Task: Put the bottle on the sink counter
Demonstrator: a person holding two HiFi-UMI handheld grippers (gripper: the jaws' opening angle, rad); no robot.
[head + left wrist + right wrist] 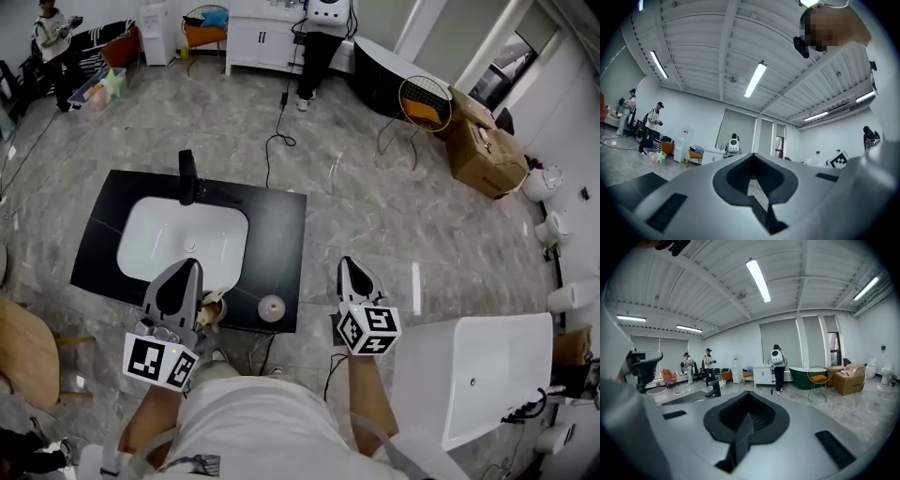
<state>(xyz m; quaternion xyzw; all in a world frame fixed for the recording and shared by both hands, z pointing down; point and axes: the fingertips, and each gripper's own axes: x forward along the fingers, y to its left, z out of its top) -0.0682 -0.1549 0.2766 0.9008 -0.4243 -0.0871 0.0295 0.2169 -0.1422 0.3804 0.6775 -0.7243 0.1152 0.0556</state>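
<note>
**Head view: bottle standing on the counter, both claws clenched on nothing**

Head view is showing the bottle (pixel 271 307) as a small pale round top seen from straight above. It is sitting on the black sink counter (pixel 277 225) near the front edge, to the right of the white basin (pixel 183 239) and well apart from the faucet (pixel 187 176). Judging by that, the placing is looking done.

The left gripper (pixel 191 264) is hovering over the counter's front edge just left of the bottle, and the right gripper (pixel 346 263) is hanging over the floor to the bottle's right. Neither is touching it. Each gripper's own view is showing its jaws pressed together with nothing between them, only the room beyond.

The bottle's sides are not showing from this angle, so its handling is a guess. It is probably light, stiff and smooth-walled, so it is likely tipping easily this near the edge. Any regrasp is best taken across the round body below the cap, squeezing gently and lifting straight up.
</note>
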